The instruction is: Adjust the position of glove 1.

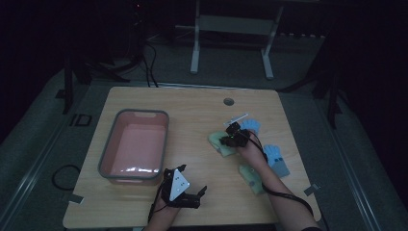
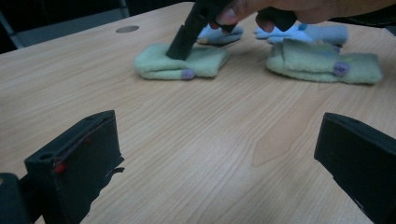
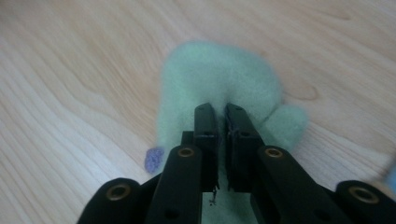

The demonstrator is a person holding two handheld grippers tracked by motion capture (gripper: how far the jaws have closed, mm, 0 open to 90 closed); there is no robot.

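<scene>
**Thin pinch on a soft mitten**

Dim surroundings frame a pale wooden table (image 1: 192,110), and the risk is judged from how things lie on it. At the left a pink bin (image 1: 136,144) stands with nothing visible inside. Near the front edge, just right of the bin's near corner, the left gripper (image 1: 185,192) is held with its jaws spread wide and nothing between them. Further right, the right gripper (image 3: 223,116) is pressed down on the green mitten (image 3: 219,79), its jaws drawn together on a small fold of fleece at the middle. So shallow a bite could be lost: the soft fabric may slip out on lifting, or the mitten may merely be dragged toward the blue glove (image 1: 250,126) just beyond it. In the right gripper view the long axis runs away from the jaws, the rounded tip far and the thumb to the right. A second green mitten (image 1: 253,178) and another blue glove (image 1: 276,159) lie nearer the right edge.
</scene>
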